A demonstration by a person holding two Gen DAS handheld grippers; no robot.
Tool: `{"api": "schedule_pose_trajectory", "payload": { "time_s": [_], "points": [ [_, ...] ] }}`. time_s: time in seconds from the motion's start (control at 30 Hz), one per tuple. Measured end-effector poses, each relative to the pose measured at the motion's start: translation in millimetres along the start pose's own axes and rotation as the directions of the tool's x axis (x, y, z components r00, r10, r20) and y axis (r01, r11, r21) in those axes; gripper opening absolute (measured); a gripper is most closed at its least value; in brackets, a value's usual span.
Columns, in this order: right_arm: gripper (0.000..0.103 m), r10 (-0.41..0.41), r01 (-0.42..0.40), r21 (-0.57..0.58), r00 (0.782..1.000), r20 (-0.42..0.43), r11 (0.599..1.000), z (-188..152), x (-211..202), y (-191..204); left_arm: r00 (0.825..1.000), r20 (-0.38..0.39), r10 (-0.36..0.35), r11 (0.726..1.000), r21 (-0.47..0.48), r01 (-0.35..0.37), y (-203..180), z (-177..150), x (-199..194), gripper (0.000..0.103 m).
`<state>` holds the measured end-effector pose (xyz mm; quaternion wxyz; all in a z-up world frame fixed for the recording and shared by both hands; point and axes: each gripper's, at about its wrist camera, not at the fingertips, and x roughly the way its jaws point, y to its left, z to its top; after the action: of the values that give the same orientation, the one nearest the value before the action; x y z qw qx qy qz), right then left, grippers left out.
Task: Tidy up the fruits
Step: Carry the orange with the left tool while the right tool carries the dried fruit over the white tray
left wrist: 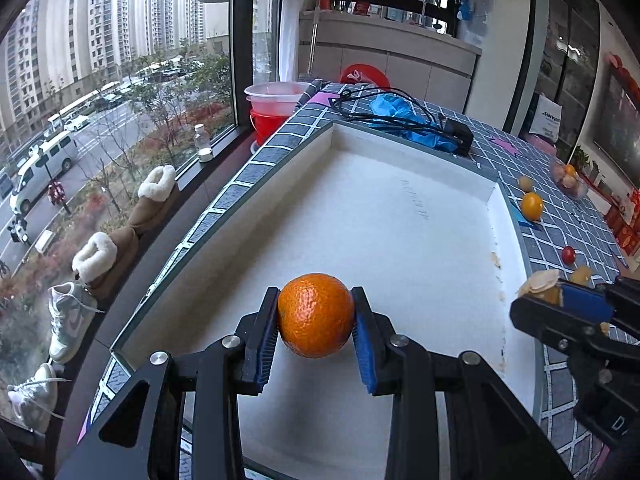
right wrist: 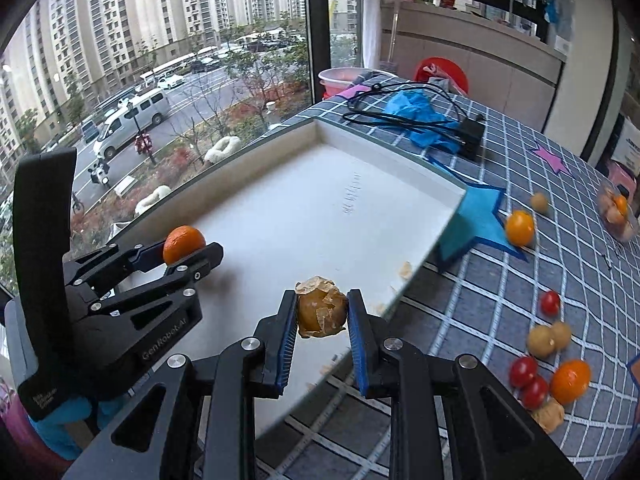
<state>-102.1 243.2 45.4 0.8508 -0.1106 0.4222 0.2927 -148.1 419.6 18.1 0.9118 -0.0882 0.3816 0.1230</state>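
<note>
orange (left wrist: 315, 314) clamped in left jaws, husked fruit (right wrist: 321, 312) pinched in right jaws

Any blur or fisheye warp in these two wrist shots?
Left wrist: sharp; the orange is crisp, the white tray rim bows heavily. Right wrist: the husked fruit in the jaws is sharp, the loose fruit on the tablecloth smears slightly; window frame curves.
</note>
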Motion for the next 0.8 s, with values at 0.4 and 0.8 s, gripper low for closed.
{"api": "schedule_pose_trajectory", "payload": {
  "time_s": [0.4,0.8],
  "points": [
    [0.026,0.006,-0.006,-0.011,1.0,-0.021,1.0,3.3,13.4,4.4,1.0,-0.007,-0.007,1.0,0.011,0.007,0.2,-1.1,4.3,0.037],
    [0.036,0.038,-0.038,0.009,0.998,-0.042,0.999,3.9,22.3,-4.6,1.0,-0.005,0.014,0.999,0.046,-0.014,-6.2,-3.5,5.0,0.057]
  ]
}}
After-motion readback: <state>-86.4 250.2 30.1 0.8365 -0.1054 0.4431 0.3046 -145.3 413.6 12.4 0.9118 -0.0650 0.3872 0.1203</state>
